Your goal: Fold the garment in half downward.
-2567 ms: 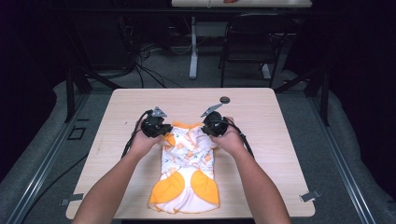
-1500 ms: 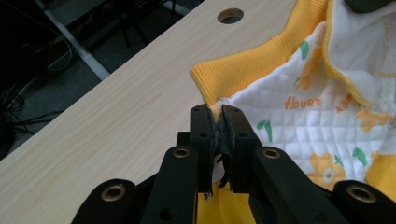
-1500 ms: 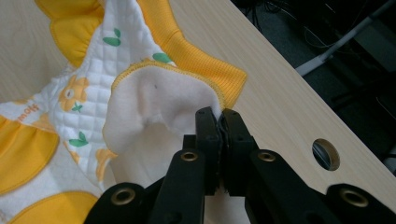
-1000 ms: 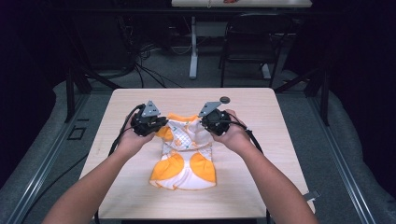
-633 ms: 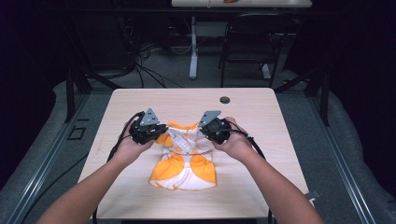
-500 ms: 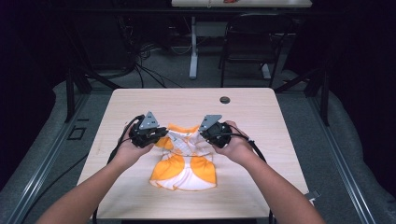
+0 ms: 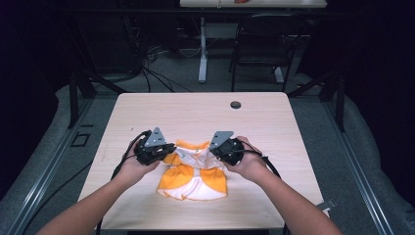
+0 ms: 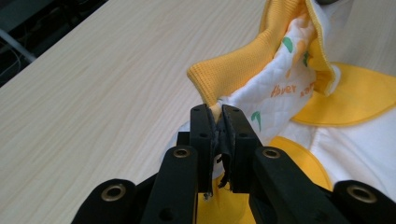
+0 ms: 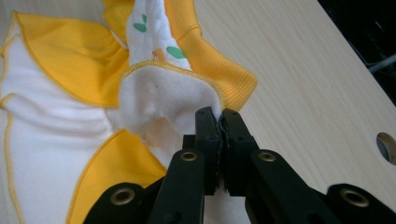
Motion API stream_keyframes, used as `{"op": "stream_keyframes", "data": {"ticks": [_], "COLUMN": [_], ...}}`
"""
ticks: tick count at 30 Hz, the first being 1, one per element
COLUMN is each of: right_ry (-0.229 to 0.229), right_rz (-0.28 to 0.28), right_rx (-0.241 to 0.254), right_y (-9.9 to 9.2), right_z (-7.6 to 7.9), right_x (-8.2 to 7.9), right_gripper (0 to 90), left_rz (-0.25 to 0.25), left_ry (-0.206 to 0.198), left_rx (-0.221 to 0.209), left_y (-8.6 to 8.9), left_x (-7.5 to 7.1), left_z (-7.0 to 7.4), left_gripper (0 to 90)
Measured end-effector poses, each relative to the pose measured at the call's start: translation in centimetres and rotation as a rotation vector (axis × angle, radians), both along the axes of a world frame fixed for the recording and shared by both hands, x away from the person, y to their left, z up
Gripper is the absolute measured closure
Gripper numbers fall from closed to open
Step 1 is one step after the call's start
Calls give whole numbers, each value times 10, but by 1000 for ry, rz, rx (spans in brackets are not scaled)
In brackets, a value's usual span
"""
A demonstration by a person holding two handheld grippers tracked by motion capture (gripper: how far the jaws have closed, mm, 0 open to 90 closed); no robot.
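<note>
A small white and orange garment (image 7: 193, 174) with a printed pattern lies near the front middle of the wooden table (image 7: 195, 115). My left gripper (image 7: 164, 152) is shut on its left upper edge; the left gripper view has the jaws pinching orange-trimmed quilted cloth (image 8: 261, 84) at my left gripper (image 8: 218, 114). On the other side my right gripper (image 7: 215, 152) is shut on the right upper edge, and the right gripper view shows white fleecy lining (image 9: 163, 100) clamped at my right gripper (image 9: 219, 116). The held edge is folded over the lower part of the garment, just above it.
A round cable hole (image 7: 236, 105) sits near the table's far edge and appears as a hole (image 9: 386, 144) in the right gripper view. Bare wood lies left, right and behind the garment. Beyond the table stand a chair (image 7: 259, 44) and floor cables (image 7: 156, 63).
Both grippers have come toward the table's front and lower, carrying the garment's upper edge over its lower part, so the garment now lies shorter and folded.
</note>
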State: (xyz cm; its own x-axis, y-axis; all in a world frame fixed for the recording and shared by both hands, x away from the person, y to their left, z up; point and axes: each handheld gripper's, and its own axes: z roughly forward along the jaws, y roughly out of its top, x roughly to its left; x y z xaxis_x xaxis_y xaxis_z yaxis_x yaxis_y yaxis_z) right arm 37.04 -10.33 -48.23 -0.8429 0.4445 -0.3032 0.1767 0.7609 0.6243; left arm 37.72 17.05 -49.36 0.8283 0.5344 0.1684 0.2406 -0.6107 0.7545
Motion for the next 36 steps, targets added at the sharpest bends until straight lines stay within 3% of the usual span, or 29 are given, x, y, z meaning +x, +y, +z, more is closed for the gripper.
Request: {"op": "stream_keyframes", "data": {"ticks": [16,18,24,26,27,36], "right_ry": [37,50,57,58,59,87], "right_rz": [41,41,55,51,57,47], "right_rx": [-13,8,0,23,7,56], "right_y": [1,-1,-1,-2,-3,-11], "right_z": [-18,-22,-29,-32,-32,-38], "right_x": [-25,-30,-42,-46,-47,-58], "right_gripper": [864,864,861,858,855,801], "left_rz": [-38,-45,-58,-61,-65,-69], "left_ry": [31,31,49,54,58,72], "left_rx": [17,23,8,0,-6,-9], "left_y": [3,4,5,5,5,10], "left_x": [-20,-23,-34,-36,-38,-48], "left_z": [-20,-23,-30,-32,-33,-38], "left_gripper": [836,836,833,830,827,821]}}
